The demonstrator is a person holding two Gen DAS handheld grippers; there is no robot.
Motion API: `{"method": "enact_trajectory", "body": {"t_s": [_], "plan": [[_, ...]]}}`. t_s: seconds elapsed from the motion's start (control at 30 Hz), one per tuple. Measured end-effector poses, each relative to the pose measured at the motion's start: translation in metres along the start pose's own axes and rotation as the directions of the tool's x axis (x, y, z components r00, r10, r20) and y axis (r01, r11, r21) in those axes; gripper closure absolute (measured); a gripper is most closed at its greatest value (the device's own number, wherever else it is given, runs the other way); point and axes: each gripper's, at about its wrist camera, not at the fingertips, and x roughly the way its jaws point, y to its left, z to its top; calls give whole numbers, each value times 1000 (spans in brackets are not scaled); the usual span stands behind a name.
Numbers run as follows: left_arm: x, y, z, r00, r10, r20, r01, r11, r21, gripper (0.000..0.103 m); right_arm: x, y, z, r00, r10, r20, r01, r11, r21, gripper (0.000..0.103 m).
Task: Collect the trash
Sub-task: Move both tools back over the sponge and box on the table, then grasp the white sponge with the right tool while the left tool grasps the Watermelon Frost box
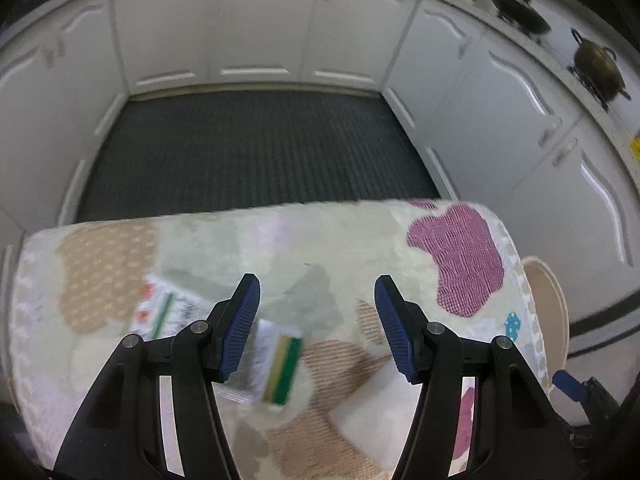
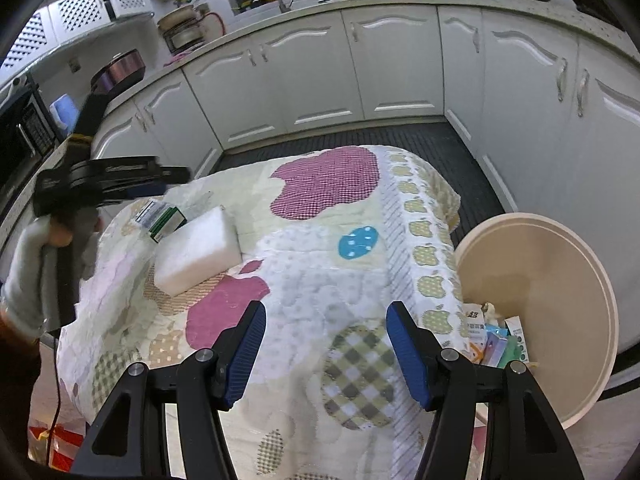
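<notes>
White kitchen cabinets [image 2: 312,76] curve round me, with a dark ribbed mat [image 1: 256,148] on the floor before them. Nearer stands a table under a quilted cover [image 2: 332,240] patterned with apples in purple, tan and blue. Just beside its right edge is a cream bin [image 2: 560,264], with cartons and wrappers [image 2: 496,340] lying in its bottom. On the cover's left part lies a white foam block [image 2: 196,252], and just beyond it, touching or nearly so, a small green-and-white box [image 2: 162,216]. A flat printed packet [image 1: 168,308] lies to the left of that box, blurred in my left camera. My left gripper [image 1: 316,320] hangs over the box and the block with its blue pads apart and nothing between them. My right gripper [image 2: 326,344] is over the cover's near part, jaws apart too, holding nothing, with the bin to its right.
</notes>
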Motion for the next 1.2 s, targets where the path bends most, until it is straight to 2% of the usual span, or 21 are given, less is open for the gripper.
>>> {"method": "enact_trajectory", "body": {"t_s": [0.17,0.33,0.47,0.67,0.77,0.9,0.97,1.07,1.2], "plan": [[19,-3,-8,997,-24,-73,27,999,43,45,2,7,1,1000,5,-1,-5,1000,-9,42],[-5,16,-32,990,-75,-121,82,995,51,45,7,17,5,999,33,-8,-33,999,-12,42],[-31,36,-51,992,-56,-116,63,997,55,45,15,36,8,996,85,-18,-86,996,-14,40],[-73,66,-74,994,-86,-60,88,996,21,45,46,74,12,984,159,-81,-162,986,-36,40],[-89,79,-78,996,-88,-27,88,996,-2,45,61,78,19,973,209,-98,-208,978,18,40],[-97,89,-78,998,-67,6,67,998,-10,45,88,84,30,947,284,-147,-270,957,106,40],[-97,93,-77,998,-61,11,61,998,-10,45,100,91,37,948,275,-158,-260,959,109,39],[-94,98,-77,998,-64,6,64,998,-14,45,113,104,54,962,231,-148,-225,973,59,37],[-91,106,-76,998,-57,14,57,998,-25,45,127,115,67,967,189,-173,-186,982,38,29]]}}
